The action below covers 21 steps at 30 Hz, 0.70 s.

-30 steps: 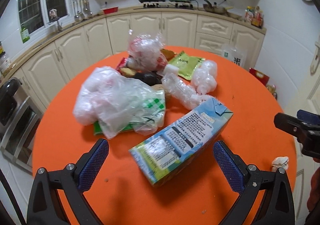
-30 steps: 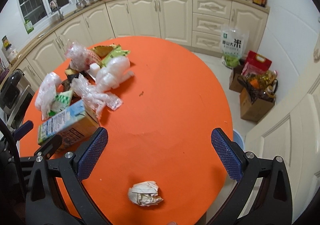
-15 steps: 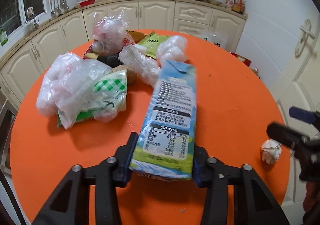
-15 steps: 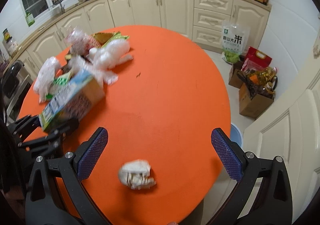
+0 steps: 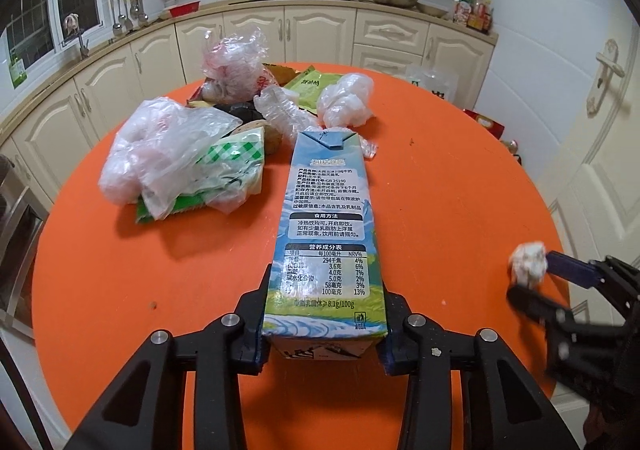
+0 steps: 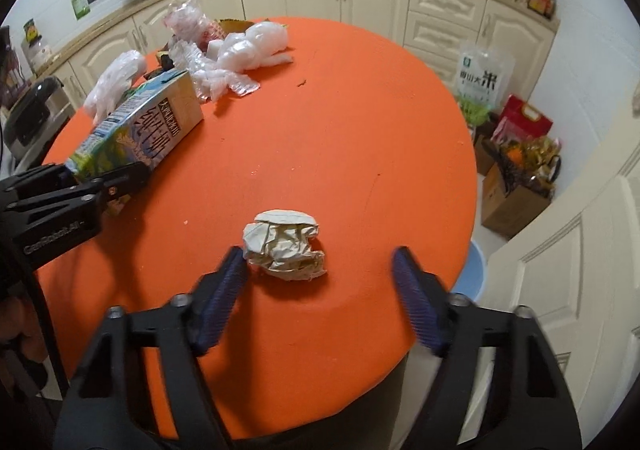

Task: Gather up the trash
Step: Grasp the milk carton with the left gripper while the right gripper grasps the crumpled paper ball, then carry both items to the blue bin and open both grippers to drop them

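Observation:
My left gripper [image 5: 324, 314] is shut on the base of a blue and green milk carton [image 5: 326, 234], which lies lengthways over the orange round table [image 5: 440, 178]; the carton also shows in the right wrist view [image 6: 140, 130]. My right gripper [image 6: 320, 282] is open, its fingers on either side of a crumpled ball of paper [image 6: 286, 246] near the table's front edge. The left finger pad is nearly touching the ball. The paper ball also shows in the left wrist view [image 5: 528, 264].
A heap of plastic bags and wrappers [image 5: 192, 158] lies at the table's far left, also in the right wrist view [image 6: 224, 46]. Kitchen cabinets [image 5: 320, 34] ring the room. Boxes and bags [image 6: 516, 162] and a blue bin [image 6: 474, 268] stand on the floor to the right.
My left gripper closed on the milk carton and turned it lengthways. My right gripper moved forward and down around the paper ball and its jaws narrowed.

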### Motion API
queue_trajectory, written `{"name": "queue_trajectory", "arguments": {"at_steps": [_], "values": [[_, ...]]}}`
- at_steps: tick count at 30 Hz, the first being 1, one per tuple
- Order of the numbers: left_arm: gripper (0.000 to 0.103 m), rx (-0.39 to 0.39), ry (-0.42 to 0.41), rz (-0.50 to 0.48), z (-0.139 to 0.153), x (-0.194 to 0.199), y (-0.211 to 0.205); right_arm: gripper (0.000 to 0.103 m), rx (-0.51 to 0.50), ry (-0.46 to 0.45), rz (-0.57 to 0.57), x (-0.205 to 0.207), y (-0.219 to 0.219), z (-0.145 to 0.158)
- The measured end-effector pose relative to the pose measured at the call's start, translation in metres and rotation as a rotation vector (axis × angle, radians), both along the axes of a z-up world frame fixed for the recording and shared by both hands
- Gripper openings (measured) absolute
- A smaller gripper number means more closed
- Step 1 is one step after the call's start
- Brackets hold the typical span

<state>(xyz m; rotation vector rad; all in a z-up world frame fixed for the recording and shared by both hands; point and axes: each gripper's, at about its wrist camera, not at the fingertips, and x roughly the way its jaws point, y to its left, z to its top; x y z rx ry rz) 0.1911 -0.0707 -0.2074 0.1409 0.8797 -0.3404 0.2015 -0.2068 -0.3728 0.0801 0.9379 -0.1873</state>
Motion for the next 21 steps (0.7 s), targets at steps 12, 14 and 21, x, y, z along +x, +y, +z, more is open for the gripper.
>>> {"name": "queue_trajectory", "arguments": {"at_steps": [12, 14, 21], "values": [[0.037, -0.003, -0.028, 0.025, 0.025, -0.042, -0.002, 0.03, 0.156, -0.093, 0.045, -0.006, -0.014, 0.011], [0.037, -0.004, -0.032, 0.026, 0.03, -0.048, -0.004, 0.03, 0.191, -0.113, 0.045, -0.009, -0.02, 0.014], [0.037, -0.004, -0.056, 0.004, 0.049, -0.065, -0.025, 0.03, 0.209, -0.179, 0.038, -0.02, -0.039, 0.03]]}}
